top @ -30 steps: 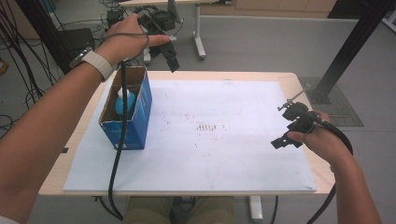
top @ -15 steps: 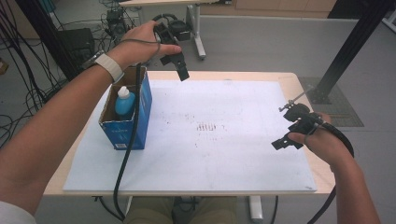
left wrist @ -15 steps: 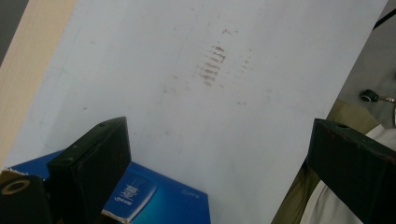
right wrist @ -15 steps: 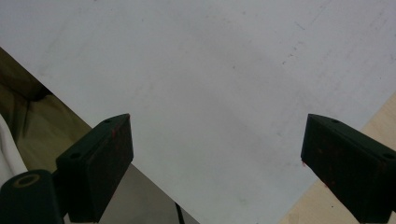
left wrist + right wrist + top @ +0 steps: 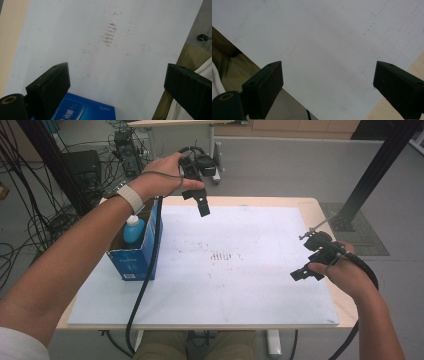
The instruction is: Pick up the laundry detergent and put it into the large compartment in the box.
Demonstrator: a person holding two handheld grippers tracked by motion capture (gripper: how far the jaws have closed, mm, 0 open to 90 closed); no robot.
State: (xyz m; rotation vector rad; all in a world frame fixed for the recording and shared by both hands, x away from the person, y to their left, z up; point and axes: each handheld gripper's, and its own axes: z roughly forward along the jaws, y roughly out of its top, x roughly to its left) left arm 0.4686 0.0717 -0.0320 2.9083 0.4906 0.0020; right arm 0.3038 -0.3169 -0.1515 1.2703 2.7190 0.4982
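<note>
Bottle position governs what we do next: it stands upright inside the open blue box at the left part of the white mat, with its white cap uppermost, so its long axis runs vertically. We hold the left gripper raised above the far edge of the table, with its jaws apart and empty. From those jaws the bottle lies below and back toward us, with the near corner of the box just under them in the left gripper view, where we see the blue box between the two jaws at the bottom of the frame and the smudged middle of the mat farther out. We hold the right gripper low over the right side of the mat, its jaws likewise apart and empty. The right gripper view shows bare mat ahead of them and the mat's edge below. The bottle lies well apart from the right jaws, across the whole mat. We judge the left hand the nearer one by far, so any grasp of the bottle falls to it. Because the bottle's axis is vertical and the box walls surround it, we judge that the left jaws must come down from above and close around the cap or neck, not approach from the side.
</note>
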